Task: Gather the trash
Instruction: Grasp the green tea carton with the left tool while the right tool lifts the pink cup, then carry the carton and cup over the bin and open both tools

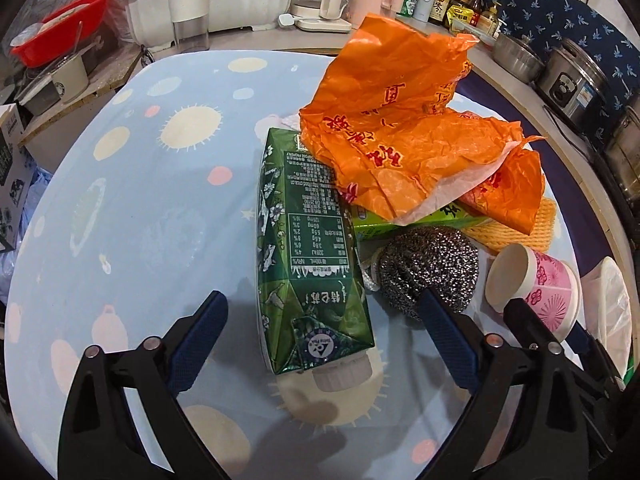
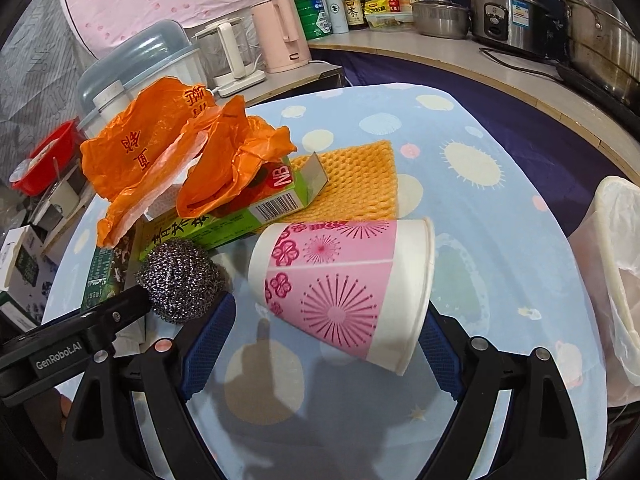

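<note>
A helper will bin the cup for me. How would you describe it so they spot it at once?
On the blue patterned tablecloth, look beside the steel scourer. The paper cup lies on its side there, the only pink-and-white thing, printed with flowers and starbursts.

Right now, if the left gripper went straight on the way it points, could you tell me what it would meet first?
Most likely the dark green drink carton lying on the table: it sits between the open left gripper fingers, cap end nearest. Depth is hard to judge, though.

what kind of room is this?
Likely a home kitchen or dining corner: an electric kettle, condiment bottles and a rice cooker line the counter behind a table with a patterned blue cover.
</note>
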{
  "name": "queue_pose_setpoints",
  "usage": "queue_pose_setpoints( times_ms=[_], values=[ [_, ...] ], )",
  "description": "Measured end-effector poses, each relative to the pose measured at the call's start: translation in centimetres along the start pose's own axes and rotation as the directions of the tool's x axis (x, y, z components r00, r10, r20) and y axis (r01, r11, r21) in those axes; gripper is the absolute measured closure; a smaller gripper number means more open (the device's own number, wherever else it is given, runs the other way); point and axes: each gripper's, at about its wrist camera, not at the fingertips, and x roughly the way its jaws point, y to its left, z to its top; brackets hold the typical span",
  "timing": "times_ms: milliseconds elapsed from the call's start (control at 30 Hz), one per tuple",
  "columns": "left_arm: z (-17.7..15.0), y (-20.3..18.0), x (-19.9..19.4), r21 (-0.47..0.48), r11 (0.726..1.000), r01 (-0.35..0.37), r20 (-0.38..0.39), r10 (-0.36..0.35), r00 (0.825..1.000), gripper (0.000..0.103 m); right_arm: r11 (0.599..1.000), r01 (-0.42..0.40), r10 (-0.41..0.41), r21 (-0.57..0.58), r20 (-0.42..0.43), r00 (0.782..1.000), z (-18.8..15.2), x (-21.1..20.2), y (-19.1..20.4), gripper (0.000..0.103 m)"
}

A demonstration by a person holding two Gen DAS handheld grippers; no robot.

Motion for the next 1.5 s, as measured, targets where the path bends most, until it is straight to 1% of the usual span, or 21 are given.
queue_pose_setpoints(
  times_ms=[33, 100, 133, 167, 200, 233, 267, 300, 367, 400, 433, 600, 900, 1100, 1300, 1500],
  values=[
    [0.0, 0.0, 0.0, 0.001, 1.0, 0.014, -0.007, -0.014, 1.0, 0.02, 1.0, -0.002, 0.002, 0.003, 0.001, 1.0, 0.0, 0.0, 0.0, 0.021],
    [-0.1, 0.0, 0.0, 0.007, 1.0, 0.029, -0.015, -0.029, 0.999, 0.033, 1.0, -0.005, 0.005, 0.002, 0.003, 1.0, -0.1, -0.2, 0.0, 0.031],
    [-0.1, 0.0, -0.1, 0.009, 0.999, 0.032, -0.017, -0.032, 0.999, 0.039, 1.0, -0.005, 0.005, -0.002, 0.001, 1.0, -0.1, -0.2, 0.1, 0.038],
    [-0.1, -0.1, -0.1, 0.01, 0.999, 0.036, -0.018, -0.036, 0.999, 0.043, 1.0, -0.009, 0.009, -0.007, -0.004, 1.0, -0.1, -0.2, 0.1, 0.048],
    [-0.2, -0.1, -0.1, 0.01, 0.999, 0.045, -0.025, -0.045, 0.999, 0.046, 1.0, -0.014, 0.014, -0.01, -0.01, 1.0, -0.1, -0.2, 0.1, 0.055],
    [-0.3, -0.2, -0.1, 0.009, 0.999, 0.051, -0.027, -0.051, 0.998, 0.046, 1.0, -0.023, 0.023, -0.01, -0.017, 1.0, -0.1, -0.2, 0.1, 0.063],
    [-0.3, -0.2, -0.2, 0.009, 0.998, 0.056, -0.028, -0.056, 0.998, 0.047, 1.0, -0.029, 0.029, -0.008, -0.019, 0.999, -0.1, -0.2, 0.1, 0.069],
    [-0.4, -0.2, -0.3, 0.009, 0.998, 0.059, -0.026, -0.059, 0.998, 0.048, 0.999, -0.037, 0.037, -0.007, -0.019, 0.999, -0.3, -0.4, 0.1, 0.072],
    [-0.7, -0.3, -0.7, 0.015, 0.998, 0.064, -0.024, -0.063, 0.998, 0.049, 0.999, -0.044, 0.044, -0.015, -0.02, 0.999, -0.5, -0.8, 0.1, 0.088],
    [-0.8, -0.3, -0.9, 0.015, 0.998, 0.065, -0.023, -0.065, 0.998, 0.05, 0.999, -0.048, 0.047, -0.019, -0.02, 0.999, -0.6, -1.0, 0.2, 0.093],
    [-1.0, -0.2, -1.2, 0.013, 0.998, 0.068, -0.021, -0.068, 0.997, 0.05, 0.999, -0.05, 0.049, -0.021, -0.018, 0.999, -0.7, -1.3, 0.2, 0.1],
    [-1.8, -0.1, -2.9, 0.014, 0.997, 0.07, -0.006, -0.07, 0.998, 0.051, 0.998, -0.058, 0.058, -0.019, 0.01, 0.998, -1.4, -3.3, -0.1, 0.1],
    [-4.1, -0.2, -7.5, 0.033, 0.997, 0.072, 0.038, -0.073, 0.997, 0.053, 0.998, -0.061, 0.061, 0.008, 0.069, 0.996, -2.8, -8.2, -1.9, 0.1],
    [-5.7, -1.3, -10.6, 0.064, 0.993, 0.099, 0.061, -0.103, 0.993, 0.054, 0.998, -0.058, 0.053, 0.04, 0.113, 0.992, -3.9, -11.5, -3.8, 0.1],
    [-7.3, -4.3, -13.6, 0.125, 0.984, 0.129, 0.092, -0.141, 0.986, 0.054, 0.996, -0.046, 0.034, 0.077, 0.15, 0.988, -4.8, -14.2, -6.5, 0.1],
    [-8.3, -9.2, -15.5, 0.209, 0.962, 0.176, 0.101, -0.2, 0.974, 0.054, 0.99, -0.023, -0.003, 0.14, 0.181, 0.984, -5.6, -16.5, -10.3, 0.1]
  ],
)
